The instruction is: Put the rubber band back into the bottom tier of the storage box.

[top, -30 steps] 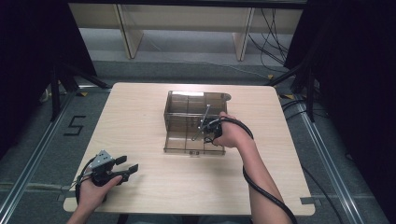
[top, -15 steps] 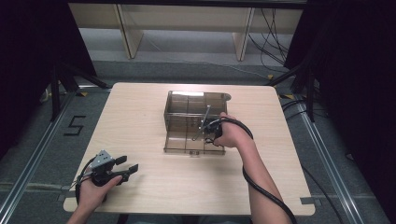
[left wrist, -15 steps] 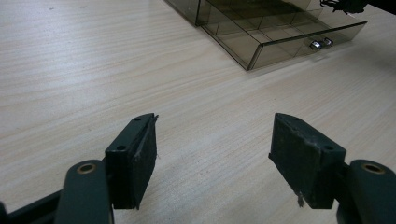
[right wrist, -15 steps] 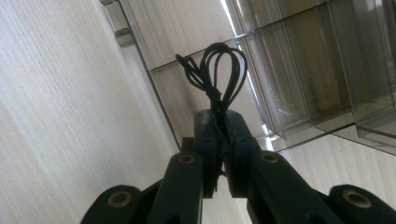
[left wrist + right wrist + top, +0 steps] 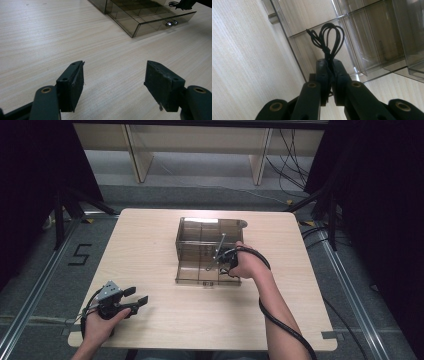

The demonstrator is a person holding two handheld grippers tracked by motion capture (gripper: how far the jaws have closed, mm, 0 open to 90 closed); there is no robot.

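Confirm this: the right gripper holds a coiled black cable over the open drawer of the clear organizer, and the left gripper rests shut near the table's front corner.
One thing is wrong: the left gripper is open, not shut. The left gripper view shows its fingers wide apart over bare table. The rest holds: the right gripper clamps the coiled black cable over the organizer's open drawer.

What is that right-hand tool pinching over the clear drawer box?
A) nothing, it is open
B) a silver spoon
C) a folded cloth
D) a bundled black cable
D: in the right gripper view, the right gripper has its fingers closed on a bundled black cable, looped and tied, held above the pulled-out drawer of the clear smoky organizer.
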